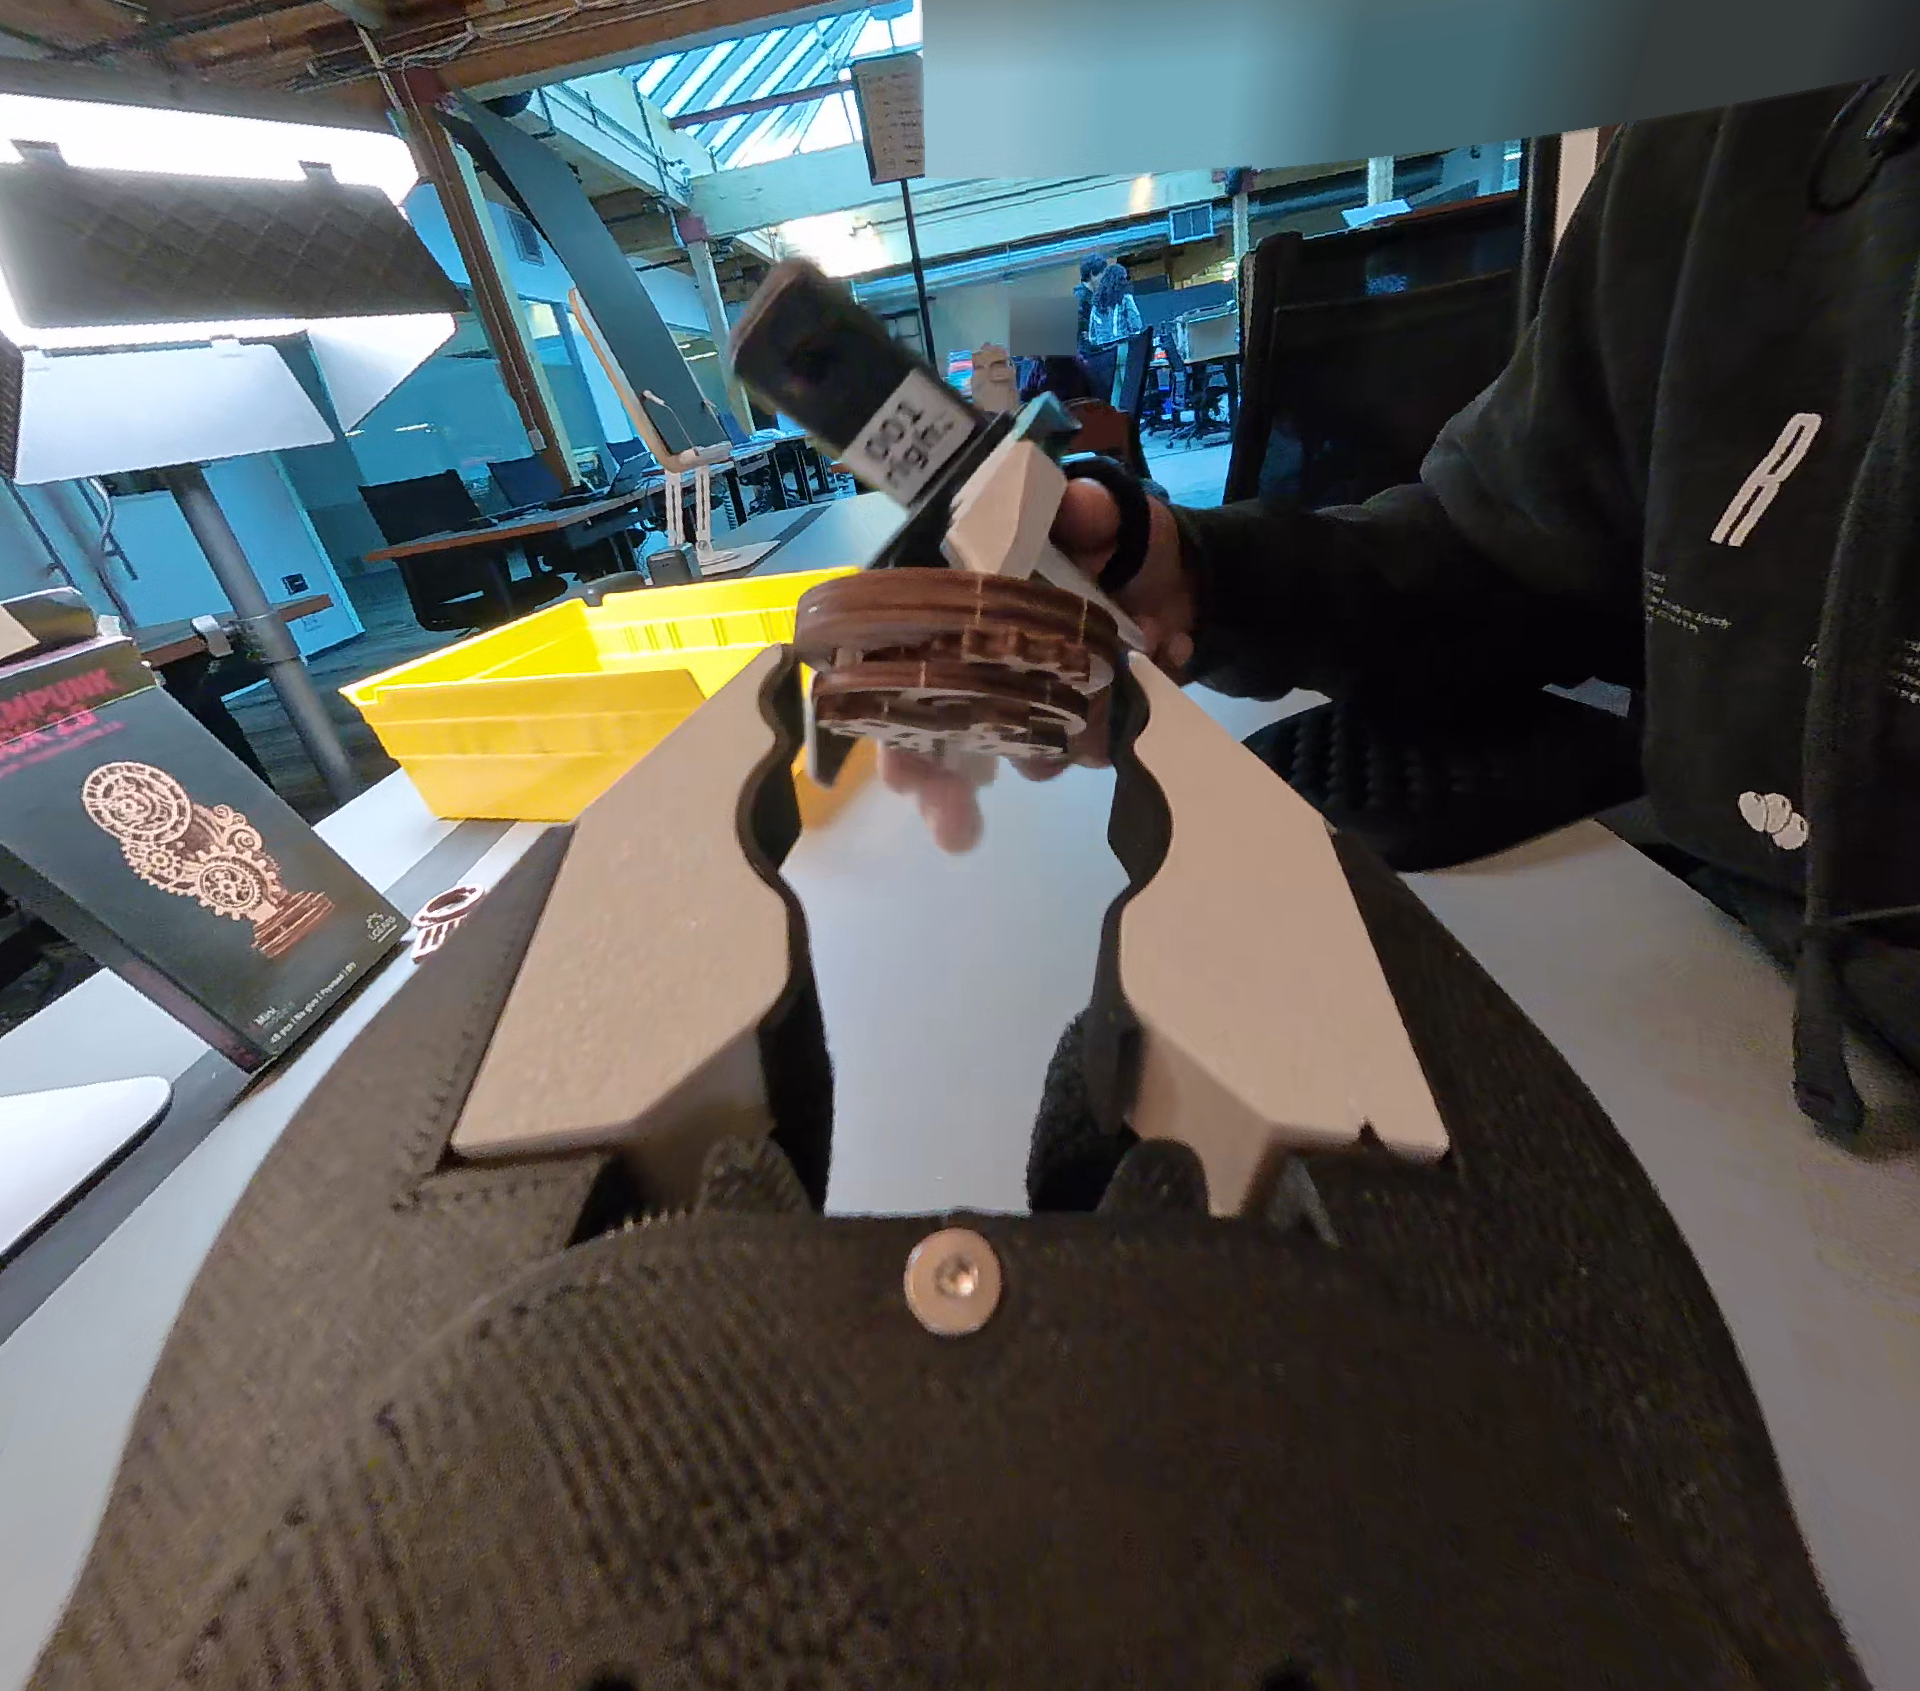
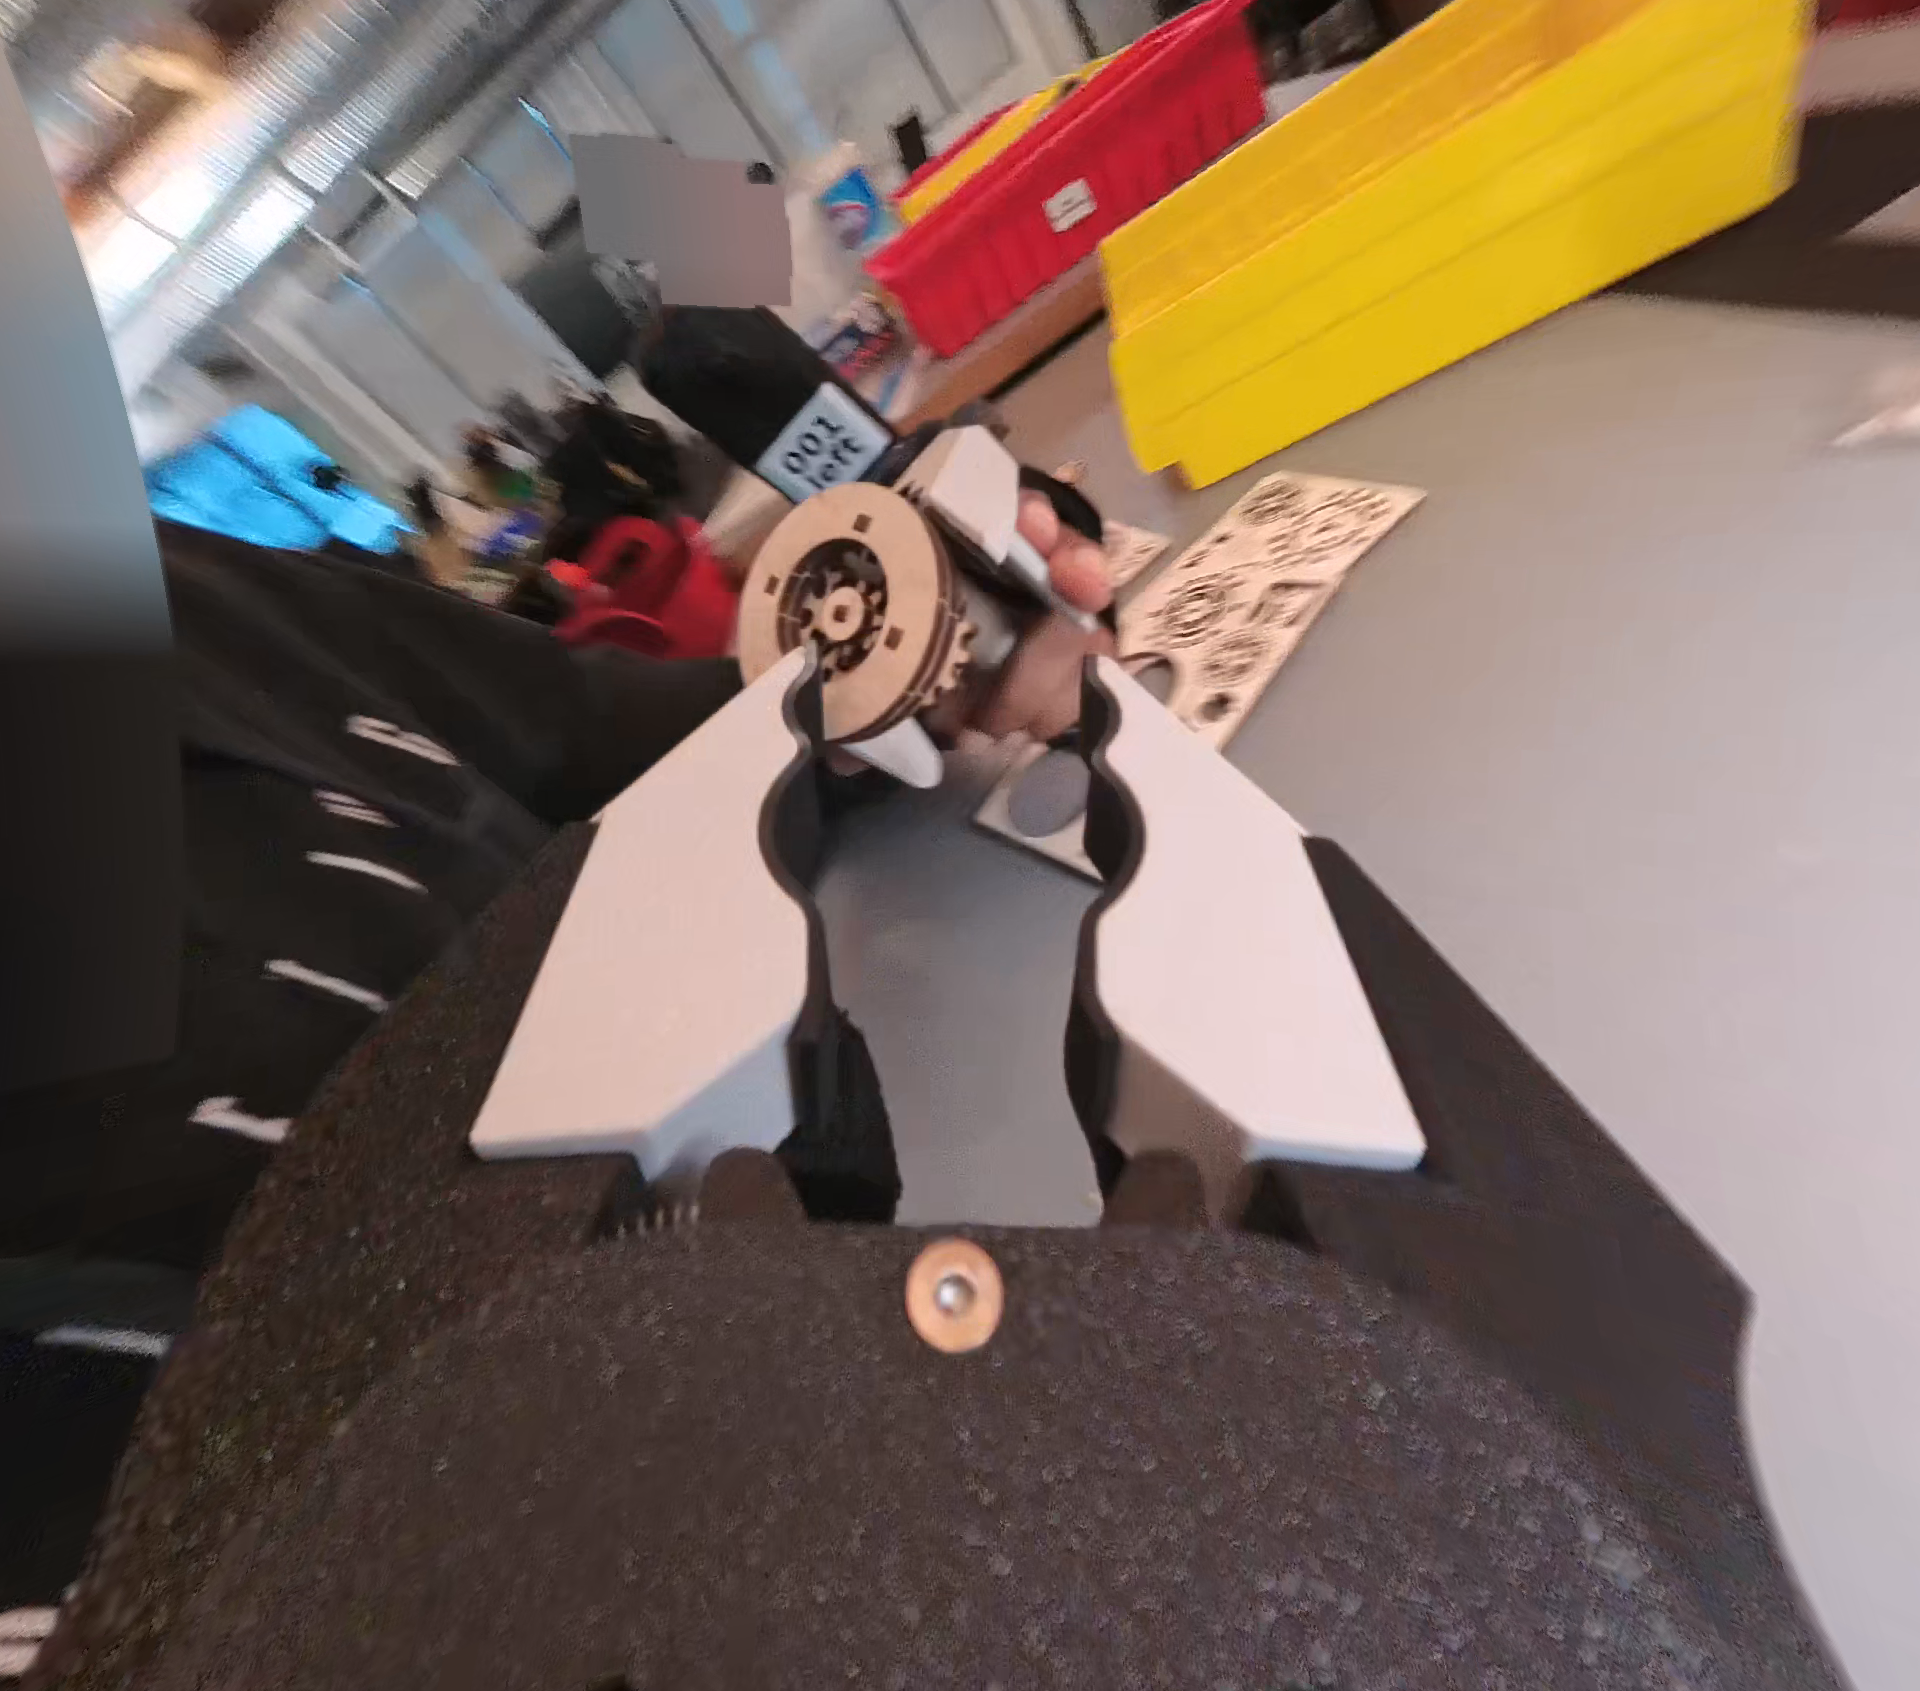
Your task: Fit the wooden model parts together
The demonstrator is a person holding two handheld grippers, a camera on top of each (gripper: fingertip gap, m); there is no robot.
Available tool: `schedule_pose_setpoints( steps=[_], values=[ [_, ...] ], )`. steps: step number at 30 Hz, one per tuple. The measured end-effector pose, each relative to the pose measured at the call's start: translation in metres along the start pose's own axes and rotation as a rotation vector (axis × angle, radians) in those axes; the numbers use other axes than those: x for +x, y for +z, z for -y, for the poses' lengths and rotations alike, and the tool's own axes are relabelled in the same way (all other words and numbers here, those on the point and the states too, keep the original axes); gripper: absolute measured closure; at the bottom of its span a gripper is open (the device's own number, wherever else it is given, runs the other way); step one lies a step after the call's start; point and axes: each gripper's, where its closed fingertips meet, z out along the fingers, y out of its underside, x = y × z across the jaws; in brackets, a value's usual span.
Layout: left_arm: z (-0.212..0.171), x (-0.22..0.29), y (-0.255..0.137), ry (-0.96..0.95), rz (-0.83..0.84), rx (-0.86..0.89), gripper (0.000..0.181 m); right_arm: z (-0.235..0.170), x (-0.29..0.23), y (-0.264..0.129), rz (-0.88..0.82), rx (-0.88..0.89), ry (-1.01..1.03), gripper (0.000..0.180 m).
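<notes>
Left claw (image 1: pixel 956 680) clamps the wooden gear drum (image 1: pixel 935 607); right claw (image 2: pixel 951 667) gapes wide, empty.

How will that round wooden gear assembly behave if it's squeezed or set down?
Probably light: the wooden gear assembly is thin layered plywood with open cutouts. Likely fragile at its small teeth and tabs, so a hard squeeze could snap them. Being round, it may roll on edge on the table.

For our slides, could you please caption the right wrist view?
Left gripper holds round wooden gear assembly above grey table, yellow bin behind.
</notes>
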Motion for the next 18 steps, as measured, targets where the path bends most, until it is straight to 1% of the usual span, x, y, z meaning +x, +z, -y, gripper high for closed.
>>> schedule_pose_setpoints(
  steps=[2,4,7,12,18],
  values=[
    [-0.001,0.001,0.0,0.006,-0.004,-0.005,0.123,-0.007,-0.005,0.006,0.104,0.004,0.145,0.134],
    [-0.003,0.002,0.0,0.012,-0.008,-0.012,0.123,-0.011,-0.009,0.01,0.172,0.008,0.224,0.135],
    [-0.006,0.003,0.001,0.021,-0.017,-0.023,0.123,-0.011,-0.009,0.013,0.217,0.028,0.309,0.142],
    [-0.011,0.004,0.002,0.033,-0.018,-0.048,0.123,-0.013,-0.008,0.014,0.246,0.042,0.356,0.156],
    [-0.015,0.004,0.001,0.052,-0.019,-0.074,0.123,-0.015,-0.005,0.014,0.221,0.062,0.342,0.158]
  ],
)
